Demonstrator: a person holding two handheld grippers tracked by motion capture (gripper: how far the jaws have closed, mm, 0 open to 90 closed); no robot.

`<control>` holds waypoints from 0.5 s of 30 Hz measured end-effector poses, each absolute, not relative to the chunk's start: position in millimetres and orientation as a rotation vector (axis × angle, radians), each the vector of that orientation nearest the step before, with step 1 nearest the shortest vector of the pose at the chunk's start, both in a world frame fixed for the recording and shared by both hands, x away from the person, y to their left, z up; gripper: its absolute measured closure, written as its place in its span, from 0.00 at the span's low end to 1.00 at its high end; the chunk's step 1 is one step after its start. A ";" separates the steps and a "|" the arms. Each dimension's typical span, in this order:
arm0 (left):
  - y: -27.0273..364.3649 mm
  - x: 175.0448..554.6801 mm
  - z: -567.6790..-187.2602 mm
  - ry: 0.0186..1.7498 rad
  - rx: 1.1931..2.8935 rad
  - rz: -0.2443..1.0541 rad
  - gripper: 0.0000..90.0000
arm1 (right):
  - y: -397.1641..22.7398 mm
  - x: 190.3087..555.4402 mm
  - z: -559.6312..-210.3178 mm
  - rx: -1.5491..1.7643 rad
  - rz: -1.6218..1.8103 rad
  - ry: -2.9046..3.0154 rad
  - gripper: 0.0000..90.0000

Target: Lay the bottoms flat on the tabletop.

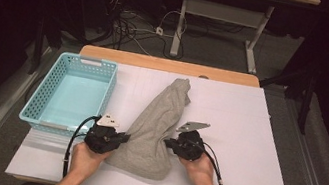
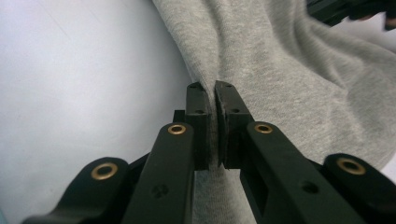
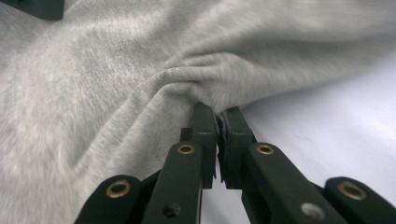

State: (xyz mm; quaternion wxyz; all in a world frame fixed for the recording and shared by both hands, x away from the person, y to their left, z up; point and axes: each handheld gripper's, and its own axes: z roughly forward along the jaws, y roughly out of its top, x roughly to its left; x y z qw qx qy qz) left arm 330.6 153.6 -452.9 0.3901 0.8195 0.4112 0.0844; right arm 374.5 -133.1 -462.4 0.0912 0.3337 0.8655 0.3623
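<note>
A grey knit garment (image 1: 157,122) lies on the white table cover (image 1: 246,136), narrow at the far end and wide near the person. My left gripper (image 1: 125,137) is at its left edge, shut with a fold of the grey fabric (image 2: 261,60) pinched between the jaws, whose tips (image 2: 214,88) meet on the cloth. My right gripper (image 1: 167,143) is at the garment's right edge, also shut on a bunched fold (image 3: 182,79) of it, the tips (image 3: 217,112) closed tight. A hand holds each gripper from the table's near side.
A light blue plastic basket (image 1: 46,90) stands at the left of the table, close to the left gripper. The table's wooden far edge (image 1: 167,64) lies beyond the garment. Cables and desk legs (image 1: 181,19) sit on the floor behind.
</note>
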 end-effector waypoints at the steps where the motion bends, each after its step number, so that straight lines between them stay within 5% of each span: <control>1: 153.6 330.5 -452.8 1.045 2.083 0.213 0.93 | -139.1 373.0 -459.5 0.999 1.081 2.563 0.97; 15: 136.0 327.0 -456.9 0.998 2.126 0.156 0.93 | -208.4 350.3 -428.0 1.057 1.112 2.427 0.98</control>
